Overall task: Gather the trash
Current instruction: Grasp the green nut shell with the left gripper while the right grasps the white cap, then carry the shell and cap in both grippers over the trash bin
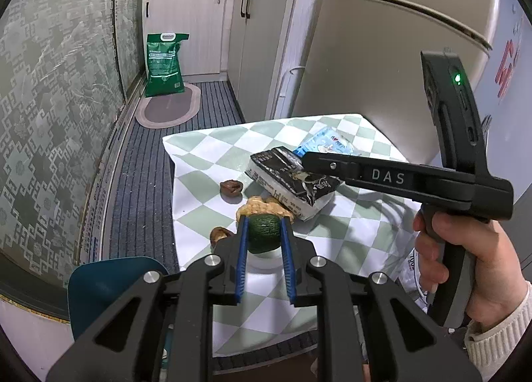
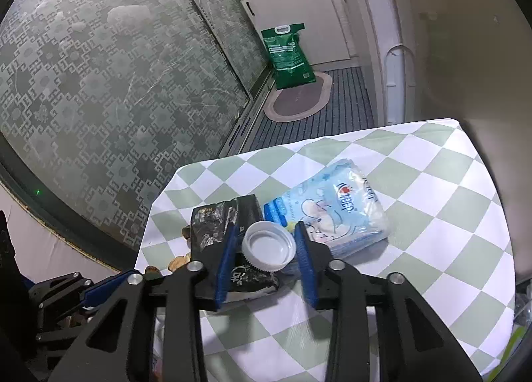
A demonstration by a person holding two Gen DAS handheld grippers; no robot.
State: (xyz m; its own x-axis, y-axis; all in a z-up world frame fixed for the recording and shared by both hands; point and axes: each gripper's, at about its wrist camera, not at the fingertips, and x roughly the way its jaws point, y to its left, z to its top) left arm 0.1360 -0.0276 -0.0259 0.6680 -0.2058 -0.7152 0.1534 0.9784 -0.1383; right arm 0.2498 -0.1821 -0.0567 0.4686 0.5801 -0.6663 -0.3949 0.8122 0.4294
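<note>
And here we are over the worktop [image 2: 432, 202], dressed in its green-and-white checked cloth, with the striped floor mat [image 1: 139, 182] running away to the far left and a tall green sack [image 1: 164, 64] standing at the far end against the cabinets. Biggest piece of trash on the cloth is the pale blue tissue pack [image 2: 335, 205], lying flat toward the far right, and just left of it, touching or very near, sits the crumpled black wrapper [image 2: 216, 225]. Now the right claw [image 2: 267, 245] hangs right over that wrapper, its blue pads clamped on a white bottle cap [image 2: 268, 247], hollow side facing the camera. From the left wrist view you see that same claw reaching in from the right, a hand [image 1: 465, 259] wrapped round its grip. Down at the near left edge, the left claw [image 1: 264, 232] has its pads squeezed onto a dark green avocado piece [image 1: 263, 232], held just above a white patch I can't make out. Beyond it, a heap of tan peel scraps [image 1: 262, 207] lies against the wrapper's near corner, a brown nutshell [image 1: 231, 188] sits apart to the far left, and another brown shell [image 1: 221, 235] rests right at the worktop's left edge beside the claw.
</note>
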